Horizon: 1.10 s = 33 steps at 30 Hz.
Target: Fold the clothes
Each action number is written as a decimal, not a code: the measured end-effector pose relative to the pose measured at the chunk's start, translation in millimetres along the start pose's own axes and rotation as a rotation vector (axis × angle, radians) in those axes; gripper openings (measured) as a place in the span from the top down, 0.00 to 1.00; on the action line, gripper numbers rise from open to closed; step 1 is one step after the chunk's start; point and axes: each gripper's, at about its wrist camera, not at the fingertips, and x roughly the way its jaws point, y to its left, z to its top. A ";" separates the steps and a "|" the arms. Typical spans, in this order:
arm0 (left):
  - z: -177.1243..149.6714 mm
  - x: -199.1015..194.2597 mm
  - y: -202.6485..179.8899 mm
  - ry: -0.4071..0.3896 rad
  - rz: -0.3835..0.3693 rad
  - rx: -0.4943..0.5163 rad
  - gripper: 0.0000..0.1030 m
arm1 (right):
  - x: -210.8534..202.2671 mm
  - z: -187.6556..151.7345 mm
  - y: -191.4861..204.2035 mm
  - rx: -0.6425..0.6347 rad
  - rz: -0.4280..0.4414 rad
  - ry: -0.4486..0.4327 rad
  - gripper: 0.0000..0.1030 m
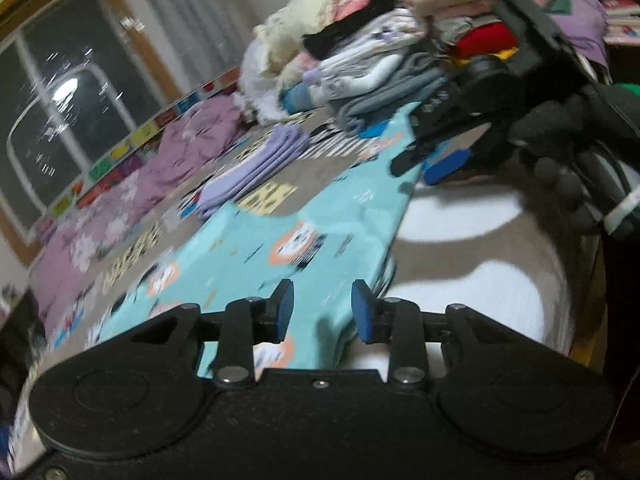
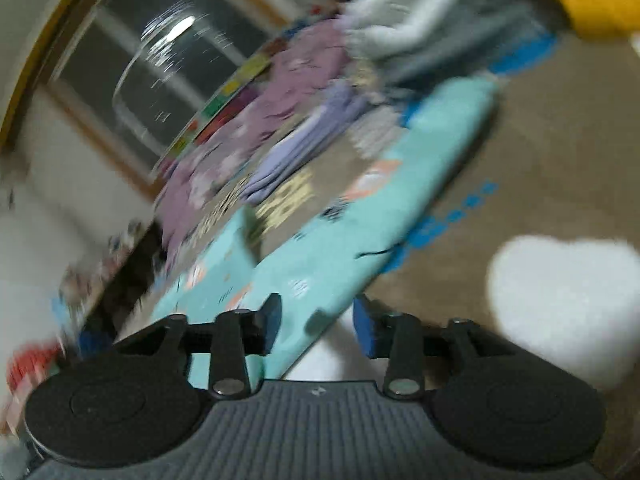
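The teal printed garment lies flat on the brown rug just ahead of both parted, empty tools, left tool and right tool, so each should pinch one near corner evenly before folding it over

Left gripper is pointing forward and somewhat downward, its blue-padded fingers standing apart with a clear gap, nothing pressed between the pads. Right gripper is tilting the same way, rolled a little to one side, its fingers likewise parted and not clamping anything. In the left wrist view the right gripper is showing up ahead and to the right, carried by a person's hand in a dark glove wrapping its handle.
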 end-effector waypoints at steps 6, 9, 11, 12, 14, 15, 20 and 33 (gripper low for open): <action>9.3 39.7 -33.6 0.008 0.029 0.257 0.64 | 24.7 2.0 -12.6 0.058 0.035 0.015 0.58; 10.5 52.9 -52.7 0.020 0.038 0.394 0.58 | 33.5 3.4 -19.2 0.082 0.031 0.013 0.79; 9.9 62.2 -63.4 0.041 0.049 0.481 0.58 | 36.6 3.8 -22.5 0.088 0.019 0.018 0.93; 9.4 65.9 -64.8 0.059 0.038 0.500 0.58 | 36.9 3.6 -23.5 0.085 0.013 0.020 0.96; 8.8 70.3 -64.3 0.094 0.037 0.501 0.68 | 35.6 3.0 -21.6 0.061 -0.001 0.020 0.96; 7.2 72.4 -63.6 0.113 0.048 0.505 0.83 | 35.3 2.8 -19.8 0.046 -0.008 0.020 0.96; 0.3 60.9 -59.6 0.041 0.120 0.502 0.89 | 34.7 6.5 -25.5 0.087 0.002 0.014 0.98; 5.7 58.7 -51.4 0.038 0.050 0.500 0.59 | 8.3 10.8 -22.6 0.069 0.032 -0.076 0.83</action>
